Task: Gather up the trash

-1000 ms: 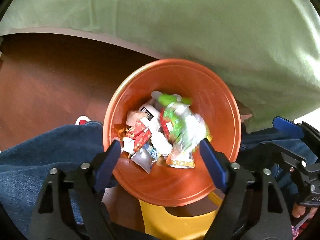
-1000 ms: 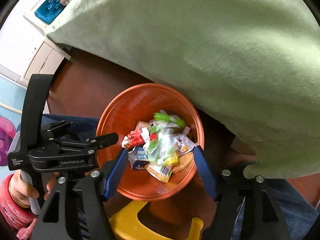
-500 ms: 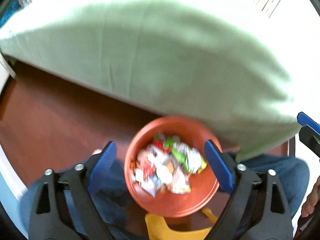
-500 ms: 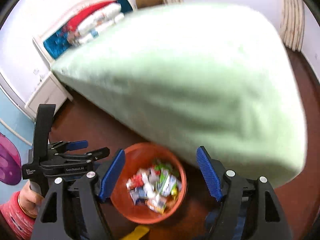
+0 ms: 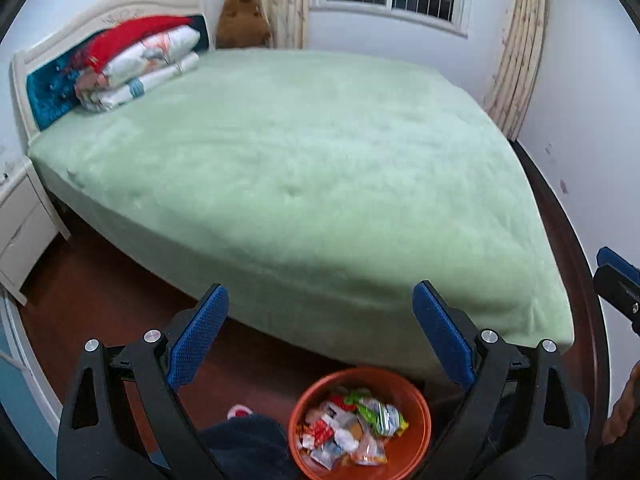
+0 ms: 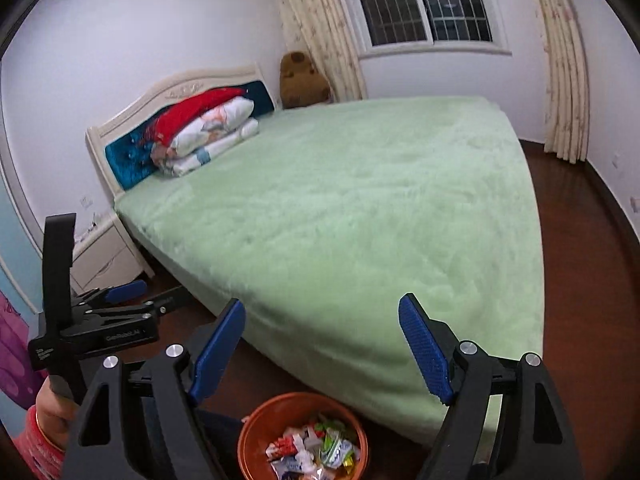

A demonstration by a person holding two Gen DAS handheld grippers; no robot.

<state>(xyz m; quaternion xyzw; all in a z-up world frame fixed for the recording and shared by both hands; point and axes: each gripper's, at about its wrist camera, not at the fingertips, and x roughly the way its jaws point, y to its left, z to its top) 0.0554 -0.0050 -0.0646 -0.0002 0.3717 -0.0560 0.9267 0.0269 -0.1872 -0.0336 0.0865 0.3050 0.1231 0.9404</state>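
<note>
An orange bin (image 5: 414,420) stands on the dark wood floor at the foot corner of the bed, low in both views (image 6: 260,428). Several crumpled snack wrappers (image 5: 352,428) lie inside it (image 6: 316,452). My left gripper (image 5: 318,292) hangs high above the bin, its blue-padded jaws opening with nothing between them. My right gripper (image 6: 322,302) is likewise raised, its jaws opening and empty. The left gripper (image 6: 100,320) also shows at the left of the right wrist view, held by a hand in a red sleeve.
A wide bed with a green cover (image 5: 320,160) fills the middle. Folded quilts (image 5: 140,64) and a brown plush toy (image 5: 240,20) sit at its head. A white nightstand (image 5: 20,220) stands left. A leg in blue jeans (image 5: 248,444) is beside the bin.
Both grippers rose away from the bin and tilted upward, so the bin shrank to the bottom edge and the whole bed came into view. Both pairs of jaws stand wider.
</note>
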